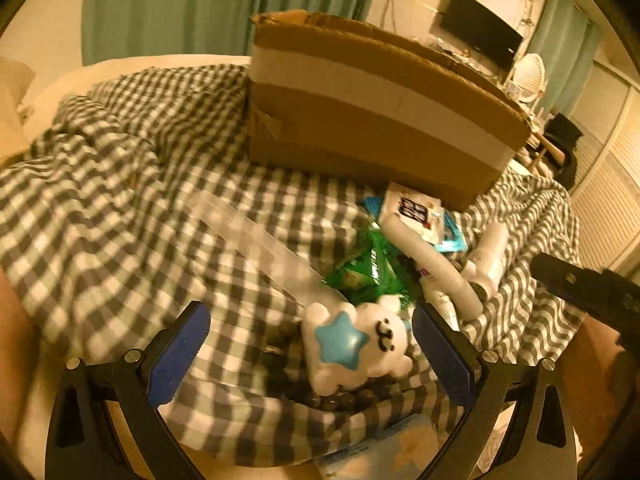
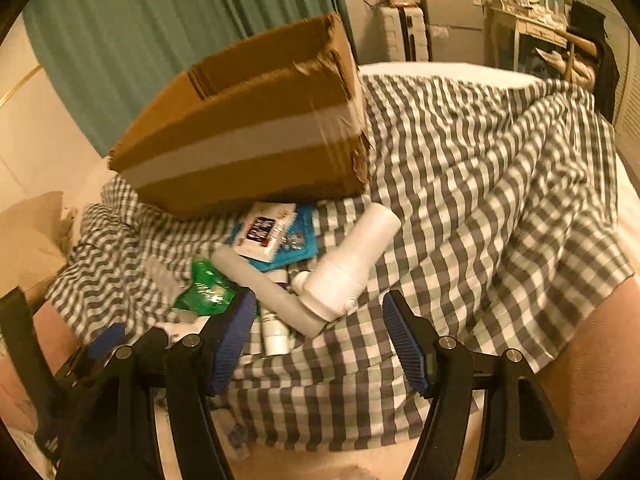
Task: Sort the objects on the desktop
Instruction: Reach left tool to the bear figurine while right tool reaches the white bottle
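On the checked bedspread (image 1: 120,208), a heap of small things lies just in front of a taped cardboard box (image 1: 372,128) — the likely destination for sorting. Left gripper (image 1: 312,344) stands wide, nothing clamped; the white cloud toy with a blue star (image 1: 356,344) lies between its fingers, nearer the right-hand pad, not pressed by either. Right gripper (image 2: 318,336) also wide and empty, framing the near end of a white tube (image 2: 272,284) and the base of a white bottle (image 2: 348,268) that overlaps it. Beside these: a green packet (image 2: 208,292), and a white card on a blue packet (image 2: 276,236) touching the box's foot. Judgement on the step: both hands seem to be settling onto a first pick. Left should centre on the cloud toy before closing, since it sits off to one side and looks soft and lumpy. Right should choose one item — tube or bottle — as closing on both would probably spill one. Box interior: only the inner back wall shows from the right wrist view; contents cannot be told.
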Demonstrator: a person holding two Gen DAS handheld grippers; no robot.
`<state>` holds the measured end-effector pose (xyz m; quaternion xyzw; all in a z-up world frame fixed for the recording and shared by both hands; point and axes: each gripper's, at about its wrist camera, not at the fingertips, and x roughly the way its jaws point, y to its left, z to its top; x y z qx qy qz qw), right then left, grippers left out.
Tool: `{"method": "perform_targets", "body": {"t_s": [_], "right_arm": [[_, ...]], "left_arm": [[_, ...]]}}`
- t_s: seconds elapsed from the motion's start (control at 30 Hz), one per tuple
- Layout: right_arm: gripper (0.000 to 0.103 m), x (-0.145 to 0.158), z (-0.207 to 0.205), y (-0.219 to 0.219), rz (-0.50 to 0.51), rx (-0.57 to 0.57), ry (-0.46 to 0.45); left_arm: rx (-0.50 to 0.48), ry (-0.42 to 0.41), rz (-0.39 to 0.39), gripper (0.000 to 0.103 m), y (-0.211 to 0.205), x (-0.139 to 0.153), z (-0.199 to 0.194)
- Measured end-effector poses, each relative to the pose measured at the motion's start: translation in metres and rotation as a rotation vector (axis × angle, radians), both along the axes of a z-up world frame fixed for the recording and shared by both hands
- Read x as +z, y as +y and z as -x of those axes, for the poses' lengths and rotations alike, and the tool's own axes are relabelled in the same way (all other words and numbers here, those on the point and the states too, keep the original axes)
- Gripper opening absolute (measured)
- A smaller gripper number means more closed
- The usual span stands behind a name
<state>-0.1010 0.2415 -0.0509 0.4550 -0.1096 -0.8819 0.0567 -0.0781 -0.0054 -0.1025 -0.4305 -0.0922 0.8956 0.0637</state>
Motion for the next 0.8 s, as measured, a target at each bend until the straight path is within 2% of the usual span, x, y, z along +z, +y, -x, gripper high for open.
{"method": "perform_targets", "body": {"t_s": [0.33,0.5,0.67,0.8], "right_arm": [[0.066,-0.025,0.034,0.002,0.042,-0.046,-0.047],[0.066,-0.041,0.048,0.002,0.045,-0.067,-0.07],[0.066,-0.052,0.049,0.006,0.062,-0.078,-0.09],[0.059,-0.05,0.045,0.006,0.064,-0.078,-0.069]], "left_arm": [[-0.083,-0.036,0.05,0.103,0.031,-0.023,0.01],[-0.092,-0.043,0.097,0.103,0.037,-0.033,0.012],[-0.085,-0.039,0.107,0.103,0.039,-0.036,0.015],[-0.101,-0.019,0.109,0.103,0.041,-0.036,0.015]]}}
